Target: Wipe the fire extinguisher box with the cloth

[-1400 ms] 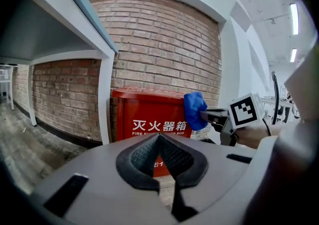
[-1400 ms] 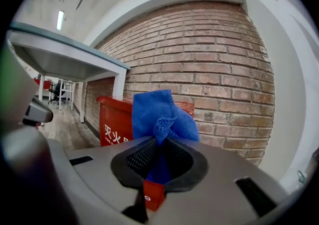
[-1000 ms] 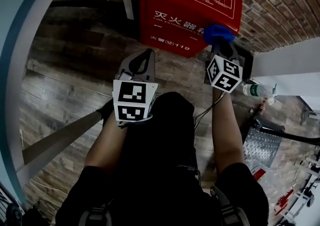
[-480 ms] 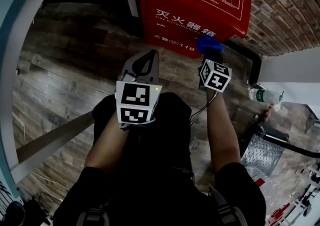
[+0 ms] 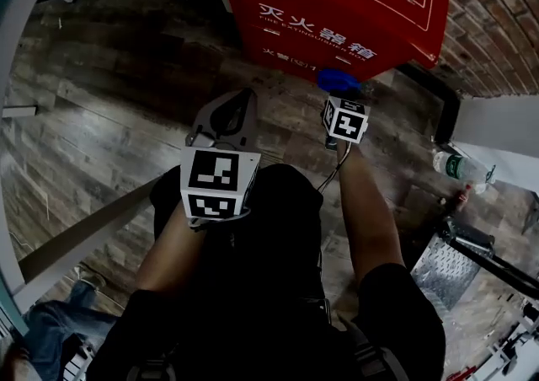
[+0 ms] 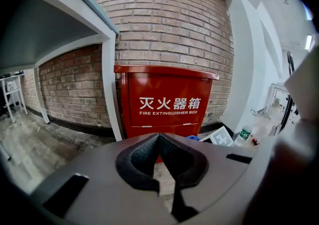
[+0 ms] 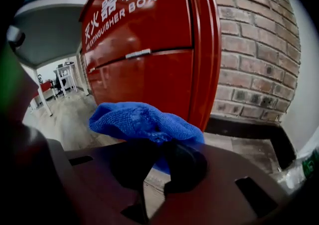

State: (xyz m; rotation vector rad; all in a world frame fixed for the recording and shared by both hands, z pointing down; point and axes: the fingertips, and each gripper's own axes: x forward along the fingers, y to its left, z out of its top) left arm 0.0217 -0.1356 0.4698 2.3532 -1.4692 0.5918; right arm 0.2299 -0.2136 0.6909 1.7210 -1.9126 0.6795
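The red fire extinguisher box (image 5: 337, 8) stands against a brick wall, with white lettering on its front (image 6: 164, 102). A blue cloth (image 5: 337, 80) hangs bunched in front of the box's lower front, near its right edge (image 7: 142, 119). My right gripper (image 7: 162, 144) is shut on that cloth and sits just short of the red door (image 7: 144, 45). Whether the cloth touches the box I cannot tell. My left gripper (image 5: 238, 101) is held lower and to the left, well back from the box. Its jaws are shut (image 6: 159, 137) with nothing between them.
A white post (image 6: 108, 84) stands at the box's left side. A plastic bottle (image 5: 459, 167) lies on the floor to the right, with a metal tread plate (image 5: 438, 265) nearer me. A grey beam (image 5: 84, 240) runs diagonally at lower left. The floor is wood plank.
The right gripper with the cloth has slid left and down across the box's front. The view has shifted so the box sits closer. The left gripper has hardly moved.
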